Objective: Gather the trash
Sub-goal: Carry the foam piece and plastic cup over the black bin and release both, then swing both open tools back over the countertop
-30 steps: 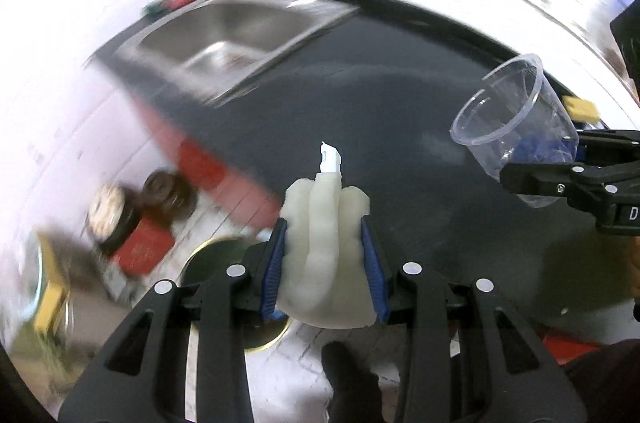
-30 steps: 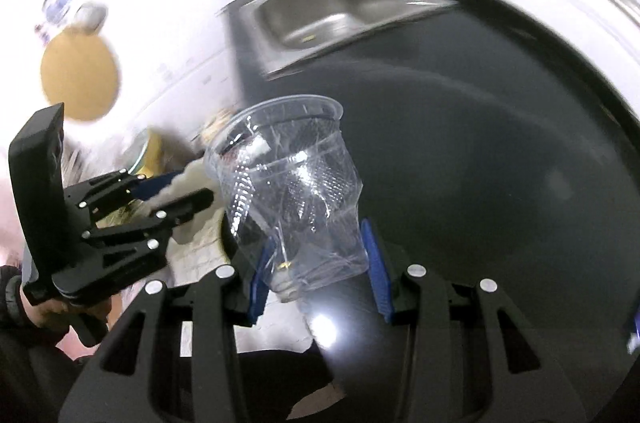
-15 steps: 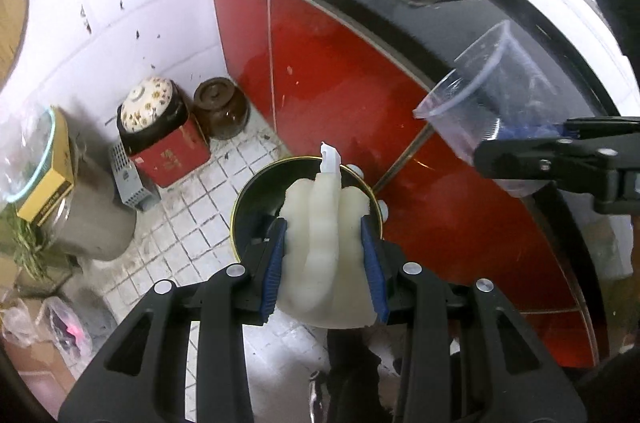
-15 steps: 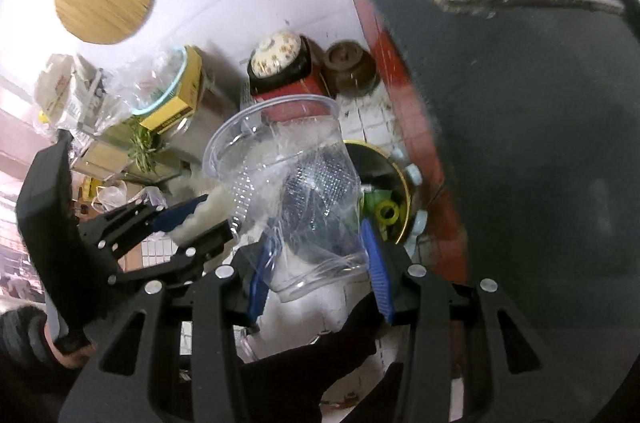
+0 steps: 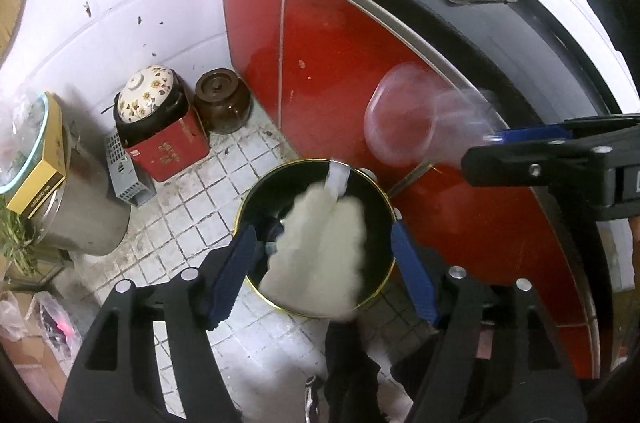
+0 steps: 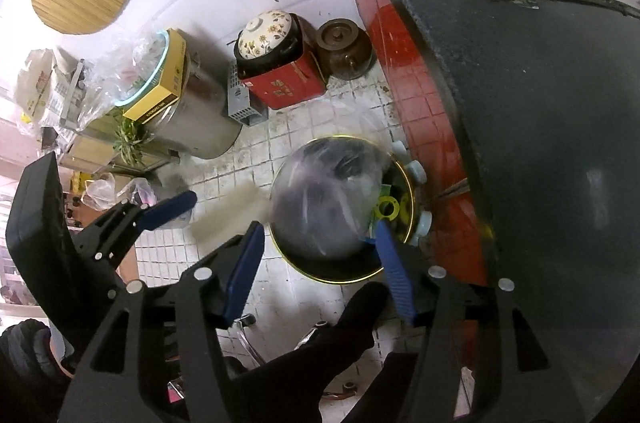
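Falling between the spread blue pads of the left gripper (image 5: 324,263), the pale, ridged foam wrapper (image 5: 320,255) is seen blurred, its long axis running away from the gripper toward the far rim of the round black bin with the gold rim (image 5: 384,191) directly below the fingers. A white paper scrap (image 5: 338,179) sticks out of its far end. Neither pad touches it; a gap shows on each side.

Half a second earlier the wrapper was pinched upright between those pads, and the clear plastic cup (image 6: 324,199) was clamped in the right gripper (image 6: 320,263) with its mouth up and to the left. Both have since been let go, and both grippers' jaws are opening.

In the right wrist view the cup (heavily blurred) is seen just ahead of the fingers, over the bin's opening, its rounded end toward the camera; whether the right pad still brushes it cannot be told. In the left wrist view the same cup (image 5: 404,119) lies just beyond the right gripper's tips (image 5: 496,139), mouth turned toward the left gripper, long axis roughly level across the picture.

Beyond the bin, on the white tiled floor (image 5: 200,199), a red tin box (image 5: 168,151) and a brown lidded ceramic jar (image 5: 222,103) are set against the red cabinet front (image 5: 340,43).
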The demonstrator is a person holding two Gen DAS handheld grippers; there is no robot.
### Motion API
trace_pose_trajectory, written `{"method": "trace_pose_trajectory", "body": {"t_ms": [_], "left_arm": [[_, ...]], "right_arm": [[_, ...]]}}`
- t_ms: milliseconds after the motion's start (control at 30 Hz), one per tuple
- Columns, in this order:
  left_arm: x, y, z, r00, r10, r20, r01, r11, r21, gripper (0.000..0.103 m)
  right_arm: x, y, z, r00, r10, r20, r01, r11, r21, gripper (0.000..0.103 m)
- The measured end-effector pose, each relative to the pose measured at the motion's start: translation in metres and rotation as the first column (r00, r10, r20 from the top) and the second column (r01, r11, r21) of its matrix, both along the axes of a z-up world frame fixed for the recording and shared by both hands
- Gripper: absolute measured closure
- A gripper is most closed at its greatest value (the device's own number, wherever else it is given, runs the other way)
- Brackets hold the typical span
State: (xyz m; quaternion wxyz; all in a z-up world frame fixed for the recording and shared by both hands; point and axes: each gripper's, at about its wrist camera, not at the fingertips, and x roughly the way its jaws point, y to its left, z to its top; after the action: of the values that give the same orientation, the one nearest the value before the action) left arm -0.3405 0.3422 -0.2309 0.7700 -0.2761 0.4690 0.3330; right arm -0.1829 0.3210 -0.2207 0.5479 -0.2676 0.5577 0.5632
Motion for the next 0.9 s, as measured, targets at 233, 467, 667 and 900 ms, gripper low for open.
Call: {"method": "trace_pose_trajectory", "body": {"t_ms": [233,467,667,900], "left_arm": [[-0.002,-0.004,-0.002,1.0,-0.006,-0.015,0.006,1.0,0.002,0.034],[0.011,-0.018,0.021,1.0,-0.02,-0.023,0.021,0.999,0.05,0.013],[0.061,-0.051,0.057,0.993,-0.117,-0.003,0.117,0.99,0.077,0.009],[0.179,-0.138,0.096,0.9,-0.432,0.054,0.425,0.899,0.102,0.009]], "right_arm": [[0.002,-0.008,0.003,1.0,-0.006,-0.013,0.006,1.0,0.004,0.046],[0.02,-0.046,0.037,0.998,-0.064,0.009,0.063,0.995,0.078,0.028],[0.074,-0.136,0.089,0.96,-0.265,0.092,0.245,0.951,0.188,0.02],[0.157,-0.312,0.123,0.761,-0.622,0.184,0.573,0.778,0.258,0.02]]}}
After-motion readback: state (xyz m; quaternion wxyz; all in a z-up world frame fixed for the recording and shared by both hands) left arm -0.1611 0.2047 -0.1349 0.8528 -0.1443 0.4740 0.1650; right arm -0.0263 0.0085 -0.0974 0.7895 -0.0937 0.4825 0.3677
